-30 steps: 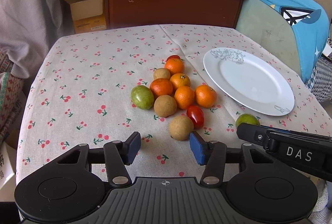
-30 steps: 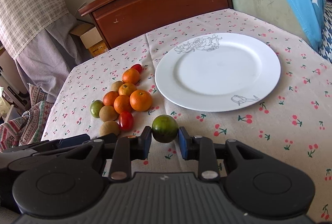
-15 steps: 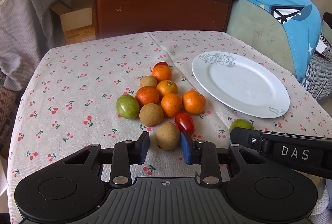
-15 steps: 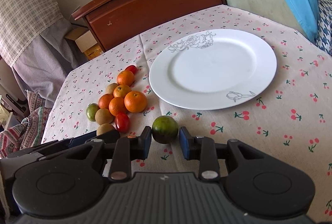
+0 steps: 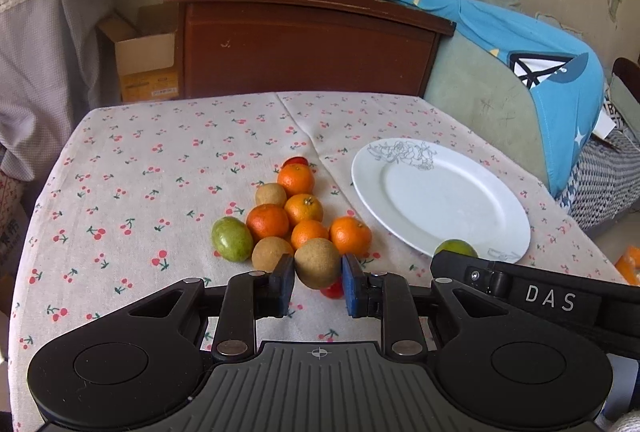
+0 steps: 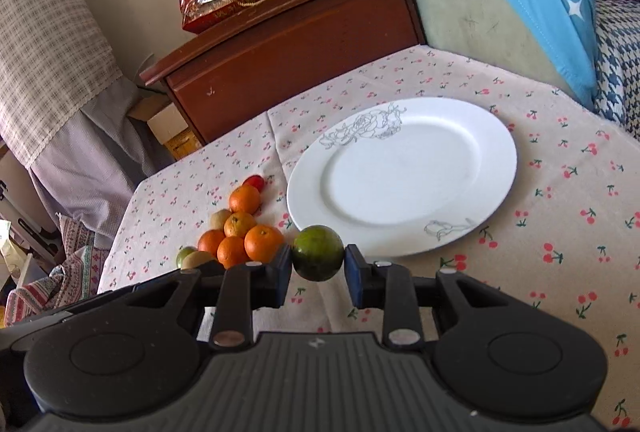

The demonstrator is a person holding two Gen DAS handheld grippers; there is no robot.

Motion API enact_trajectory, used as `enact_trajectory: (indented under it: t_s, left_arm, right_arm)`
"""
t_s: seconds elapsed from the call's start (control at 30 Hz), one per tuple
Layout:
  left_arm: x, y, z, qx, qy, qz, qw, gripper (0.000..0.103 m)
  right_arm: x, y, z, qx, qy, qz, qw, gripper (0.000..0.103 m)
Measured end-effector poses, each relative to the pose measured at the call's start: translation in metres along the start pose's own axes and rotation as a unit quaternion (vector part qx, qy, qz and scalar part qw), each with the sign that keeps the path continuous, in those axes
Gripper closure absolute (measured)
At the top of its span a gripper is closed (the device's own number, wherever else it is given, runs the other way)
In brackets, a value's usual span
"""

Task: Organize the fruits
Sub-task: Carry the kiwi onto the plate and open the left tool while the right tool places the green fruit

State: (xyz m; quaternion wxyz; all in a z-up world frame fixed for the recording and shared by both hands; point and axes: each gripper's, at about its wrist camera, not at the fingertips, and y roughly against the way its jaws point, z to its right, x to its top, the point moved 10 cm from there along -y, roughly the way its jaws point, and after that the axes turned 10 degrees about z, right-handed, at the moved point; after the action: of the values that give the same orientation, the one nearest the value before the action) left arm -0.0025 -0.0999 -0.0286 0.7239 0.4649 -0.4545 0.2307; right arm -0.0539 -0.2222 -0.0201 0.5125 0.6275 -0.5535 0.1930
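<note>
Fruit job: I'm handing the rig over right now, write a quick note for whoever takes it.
Left gripper: shut on a brown fruit, at the near edge of the pile.
Right gripper: shut on a green fruit, just short of the plate.
Plate: nothing on it.
Pile on the tablecloth, left of the plate: oranges, brown fruits, one green, small red ones.
Done: two pickups. Left: everything else.

Red tomato (image 5: pixel 333 290) — half hidden behind tool.
</note>
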Motion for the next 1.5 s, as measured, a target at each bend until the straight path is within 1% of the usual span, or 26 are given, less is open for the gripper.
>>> enact_trajectory:
  t_s: [0.17,0.43,0.67,0.8,0.87,0.93,1.0,1.17,1.27,1.33,1.4,1.5]
  left_arm:
    - [0.016,-0.008,0.020,-0.038,0.012,0.011,0.9992,0.080]
    - [0.019,-0.036,0.045,-0.067,0.018,0.005,0.9976,0.080]
    - [0.011,-0.058,0.050,-0.070,0.031,-0.013,0.9970,0.080]
    - [0.008,-0.061,0.050,-0.068,0.032,-0.015,0.9970,0.079]
    - [0.010,-0.061,0.050,-0.066,0.035,-0.014,0.9971,0.075]
    - [0.013,-0.058,0.047,-0.061,0.039,-0.008,0.9973,0.064]
    - [0.016,-0.056,0.046,-0.062,0.042,-0.004,0.9971,0.061]
    - [0.022,-0.046,0.046,-0.056,0.033,-0.005,0.9979,0.059]
    - [0.026,-0.039,0.042,-0.045,0.031,-0.009,0.9985,0.050]
    - [0.028,-0.034,0.037,-0.033,0.030,-0.015,0.9989,0.041]
    - [0.031,-0.028,0.032,-0.028,0.027,-0.017,0.9991,0.041]
    - [0.035,-0.019,0.024,-0.020,0.021,-0.021,0.9994,0.036]
  right_arm:
    - [0.009,-0.001,0.017,-0.024,-0.018,0.013,0.999,0.074]
    - [0.010,-0.006,0.034,-0.045,-0.033,0.015,0.998,0.074]
    - [0.006,-0.012,0.044,-0.057,-0.052,0.008,0.997,0.072]
    - [0.007,-0.012,0.046,-0.059,-0.057,0.011,0.997,0.072]
    - [0.008,-0.010,0.046,-0.059,-0.060,0.014,0.996,0.072]
    - [0.010,-0.009,0.046,-0.059,-0.061,0.015,0.996,0.072]
    - [0.010,-0.008,0.045,-0.059,-0.061,0.015,0.996,0.072]
    - [0.010,-0.006,0.042,-0.054,-0.067,0.013,0.996,0.072]
    - [0.009,-0.004,0.039,-0.046,-0.072,0.009,0.996,0.071]
    - [0.008,-0.003,0.036,-0.042,-0.070,0.006,0.997,0.071]
    - [0.007,-0.002,0.032,-0.038,-0.066,0.004,0.997,0.071]
    - [0.006,0.000,0.027,-0.033,-0.060,0.001,0.998,0.069]
